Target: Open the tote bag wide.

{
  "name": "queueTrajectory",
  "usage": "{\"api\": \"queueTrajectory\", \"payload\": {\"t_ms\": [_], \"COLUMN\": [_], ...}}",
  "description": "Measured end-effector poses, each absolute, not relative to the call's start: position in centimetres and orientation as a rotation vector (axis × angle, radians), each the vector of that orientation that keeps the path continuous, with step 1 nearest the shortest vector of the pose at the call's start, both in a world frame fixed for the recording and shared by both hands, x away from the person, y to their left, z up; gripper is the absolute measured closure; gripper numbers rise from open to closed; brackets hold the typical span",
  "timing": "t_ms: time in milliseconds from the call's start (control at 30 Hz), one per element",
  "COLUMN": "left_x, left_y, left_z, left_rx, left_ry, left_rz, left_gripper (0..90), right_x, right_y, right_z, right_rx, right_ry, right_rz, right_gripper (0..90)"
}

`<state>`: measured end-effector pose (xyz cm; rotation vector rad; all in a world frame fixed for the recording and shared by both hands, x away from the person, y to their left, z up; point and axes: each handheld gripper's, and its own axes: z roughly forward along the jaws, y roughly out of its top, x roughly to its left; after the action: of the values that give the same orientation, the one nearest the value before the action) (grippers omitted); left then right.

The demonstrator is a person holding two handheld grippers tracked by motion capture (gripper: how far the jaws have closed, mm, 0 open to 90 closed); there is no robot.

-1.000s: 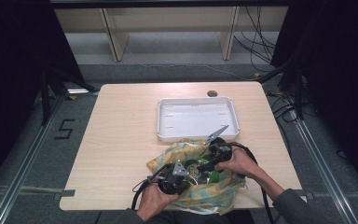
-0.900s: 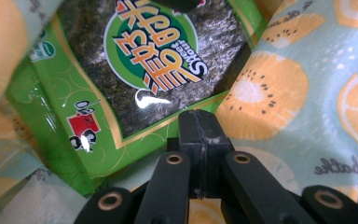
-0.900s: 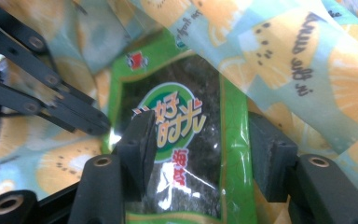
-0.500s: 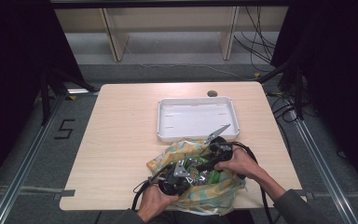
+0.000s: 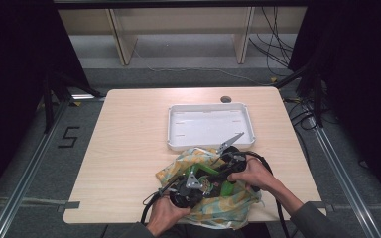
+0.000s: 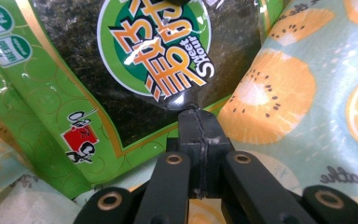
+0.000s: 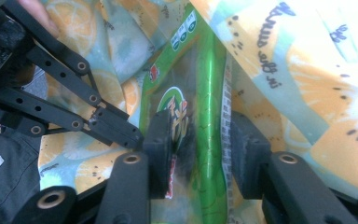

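Where the table (image 5: 129,148) ran bare to the left of the hands, saw plenty of open wood, all the way to its left and far edges. Found the left gripper (image 6: 198,126) shut pad to pad, tip resting at the lower border of a green snack packet (image 6: 135,56); could not tell whether any cloth was nipped. Saw the packet spreading up and left from those fingertips, and the fruit-print cloth bag (image 6: 307,116) lying to their right and beneath. Read "Sweet Sour" in a round green-rimmed label just above the closed tips, beside large orange Japanese characters; noted a small red stamp with a cartoon figure to the left of the tips. Made out a cursive word on the cloth at lower right, not surely legible.

Found the right gripper (image 7: 203,140) narrowed about the same packet, jaws just closing, a folded length of packet standing between the pads and touching both. Noted bag cloth crowding each side of those fingers, and the left gripper's tip just beside the left pad. Saw small print and round marks farther along the packet, too small to read.

Saw a white tray (image 5: 211,106) just beyond the bag, with bare table to its right, and the bag overhanging the near edge.
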<state>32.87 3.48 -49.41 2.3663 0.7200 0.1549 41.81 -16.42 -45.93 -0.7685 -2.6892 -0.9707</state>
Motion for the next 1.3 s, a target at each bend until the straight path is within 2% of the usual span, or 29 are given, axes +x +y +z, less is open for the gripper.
{"api": "queueTrajectory", "payload": {"t_ms": [300,400,633,767,967,1200,1300], "left_x": [32.9,32.8,32.3,32.1,32.3,33.0,33.5], "left_y": [3.7,3.7,4.9,5.8,7.2,9.6,10.3], "left_z": [-48.8,-48.1,-45.4,-43.8,-41.2,-39.3,-39.0], "left_rx": [2.362,2.296,2.263,2.246,2.218,2.24,2.191], "left_ry": [0.713,0.741,0.727,0.738,0.76,0.767,0.825], "left_rz": [0.159,0.159,0.186,0.269,0.317,0.473,0.519], "left_gripper": [86.8,81.5,63.6,55.6,50.0,43.7,42.0], "right_x": [41.4,41.2,41.0,41.2,41.2,41.1,41.1], "right_y": [-16.4,-16.4,-16.7,-17.1,-17.1,-17.1,-17.1], "right_z": [-45.3,-45.0,-44.6,-44.4,-44.2,-44.2,-44.1], "right_rx": [-0.757,-0.759,-0.76,-0.754,-0.748,-0.74,-0.738], "right_ry": [-2.658,-2.659,-2.671,-2.688,-2.687,-2.683,-2.691], "right_rz": [-1.022,-1.022,-1.033,-1.035,-1.034,-1.035,-1.031], "right_gripper": [74.6,75.5,75.9,75.9,75.9,75.9,75.9]}}
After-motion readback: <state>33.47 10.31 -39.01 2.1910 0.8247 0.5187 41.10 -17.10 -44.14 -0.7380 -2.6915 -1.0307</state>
